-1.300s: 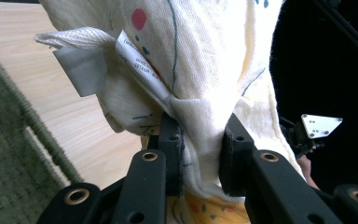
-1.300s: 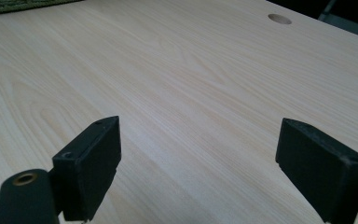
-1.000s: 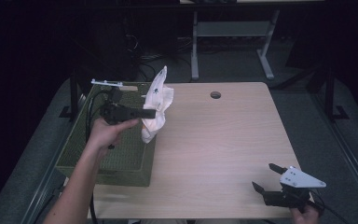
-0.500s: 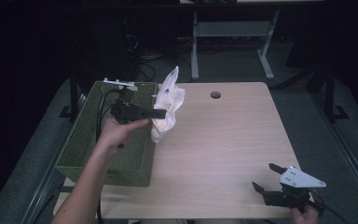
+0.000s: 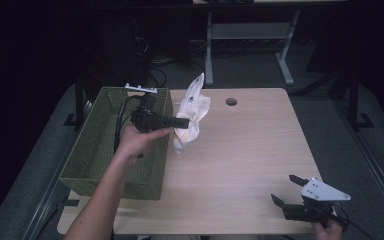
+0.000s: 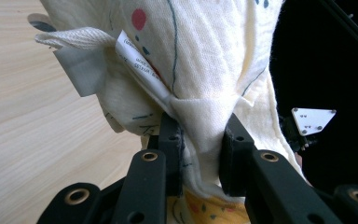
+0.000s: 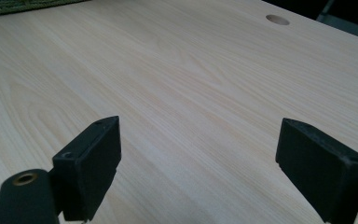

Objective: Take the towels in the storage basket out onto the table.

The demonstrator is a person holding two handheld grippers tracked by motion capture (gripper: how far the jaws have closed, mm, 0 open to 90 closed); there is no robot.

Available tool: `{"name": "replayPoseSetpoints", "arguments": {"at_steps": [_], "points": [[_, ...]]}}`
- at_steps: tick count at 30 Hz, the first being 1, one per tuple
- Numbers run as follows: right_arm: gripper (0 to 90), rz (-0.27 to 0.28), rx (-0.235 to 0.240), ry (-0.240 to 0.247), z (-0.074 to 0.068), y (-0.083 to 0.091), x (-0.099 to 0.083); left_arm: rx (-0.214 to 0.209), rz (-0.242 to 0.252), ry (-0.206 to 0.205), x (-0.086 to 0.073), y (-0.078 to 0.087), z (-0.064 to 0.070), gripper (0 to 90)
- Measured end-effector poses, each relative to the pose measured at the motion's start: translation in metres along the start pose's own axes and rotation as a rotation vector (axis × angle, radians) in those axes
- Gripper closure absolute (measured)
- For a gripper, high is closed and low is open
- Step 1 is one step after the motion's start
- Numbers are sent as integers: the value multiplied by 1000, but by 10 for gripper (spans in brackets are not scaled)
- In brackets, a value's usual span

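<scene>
A cream cloth point(image 5: 192, 112) with small printed marks hangs in the air over the table's left part, just right of the green woven basket point(image 5: 97, 145). My left gripper point(image 5: 184, 121) is shut on it; in the left gripper view the jaws pinch a bunched fold of the cloth point(image 6: 200, 70), with a white label point(image 6: 140, 63) beside it. My right gripper point(image 5: 286, 190) rests low at the table's near right corner, open, with only bare wood between its fingers point(image 7: 93, 163).
The basket stands along the left edge of the light wooden table point(image 5: 250, 150). A round cable hole point(image 5: 231, 101) lies at the table's far side. Dark floor and a desk frame point(image 5: 245, 35) lie behind.
My left gripper has carried the cloth farther from me and a little to the right, lifting it beside the basket. The right gripper has stayed put.
</scene>
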State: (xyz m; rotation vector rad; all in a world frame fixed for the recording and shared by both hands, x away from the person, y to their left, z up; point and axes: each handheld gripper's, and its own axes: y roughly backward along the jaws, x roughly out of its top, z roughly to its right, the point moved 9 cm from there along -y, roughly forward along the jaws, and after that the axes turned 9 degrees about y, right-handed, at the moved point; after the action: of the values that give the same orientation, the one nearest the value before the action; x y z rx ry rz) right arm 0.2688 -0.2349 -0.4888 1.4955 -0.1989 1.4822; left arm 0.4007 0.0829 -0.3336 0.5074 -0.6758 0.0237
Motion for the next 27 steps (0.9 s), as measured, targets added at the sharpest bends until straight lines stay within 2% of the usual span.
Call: {"name": "replayPoseSetpoints", "arguments": {"at_steps": [12,27], "points": [[137,-2,0,-3,1,0,-1,-18,-28,-14,-2,-19,4,748],[137,1,1,-9,1,0,-1,-27,-52,-5,-4,-40,4,748]]}}
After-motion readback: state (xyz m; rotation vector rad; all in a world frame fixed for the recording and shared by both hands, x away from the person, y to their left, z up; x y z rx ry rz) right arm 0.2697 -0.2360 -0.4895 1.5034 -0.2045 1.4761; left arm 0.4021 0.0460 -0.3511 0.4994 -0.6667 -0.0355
